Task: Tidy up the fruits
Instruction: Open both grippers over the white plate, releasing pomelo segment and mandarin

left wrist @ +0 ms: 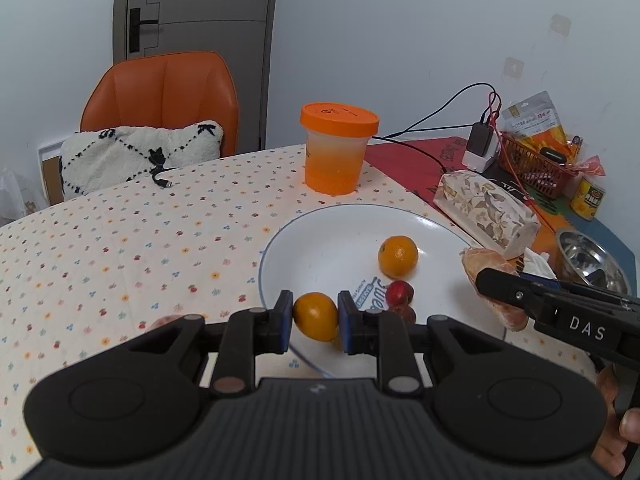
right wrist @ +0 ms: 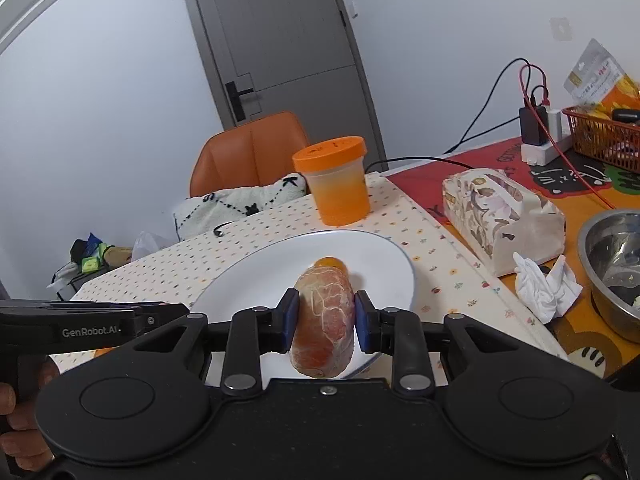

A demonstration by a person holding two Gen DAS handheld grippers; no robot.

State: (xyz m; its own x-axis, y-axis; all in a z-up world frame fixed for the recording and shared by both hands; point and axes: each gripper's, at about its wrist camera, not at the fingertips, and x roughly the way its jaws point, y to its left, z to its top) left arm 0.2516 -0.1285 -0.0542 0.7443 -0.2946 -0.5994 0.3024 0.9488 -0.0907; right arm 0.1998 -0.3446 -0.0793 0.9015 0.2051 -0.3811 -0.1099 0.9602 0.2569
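A white plate [left wrist: 320, 240] sits on the dotted tablecloth. On it lie an orange [left wrist: 398, 255] and two small red fruits [left wrist: 400, 292]. My left gripper [left wrist: 315, 318] is shut on a second orange [left wrist: 316, 316] above the plate's near rim. My right gripper [right wrist: 327, 320] is shut on a peeled pomelo segment [right wrist: 325, 320] and holds it above the plate [right wrist: 260, 276]. The segment also shows in the left wrist view [left wrist: 490, 276], at the plate's right edge. An orange [right wrist: 330, 262] shows just behind the segment in the right wrist view.
An orange-lidded tub [left wrist: 338, 148] stands behind the plate. A floral tissue box [left wrist: 486, 212], crumpled tissue [right wrist: 544, 284], a steel bowl [right wrist: 616, 268], a red basket [left wrist: 536, 160], a can [left wrist: 588, 200] and charger cables [left wrist: 480, 140] crowd the right. An orange chair [left wrist: 164, 96] with a pillow [left wrist: 136, 156] stands behind.
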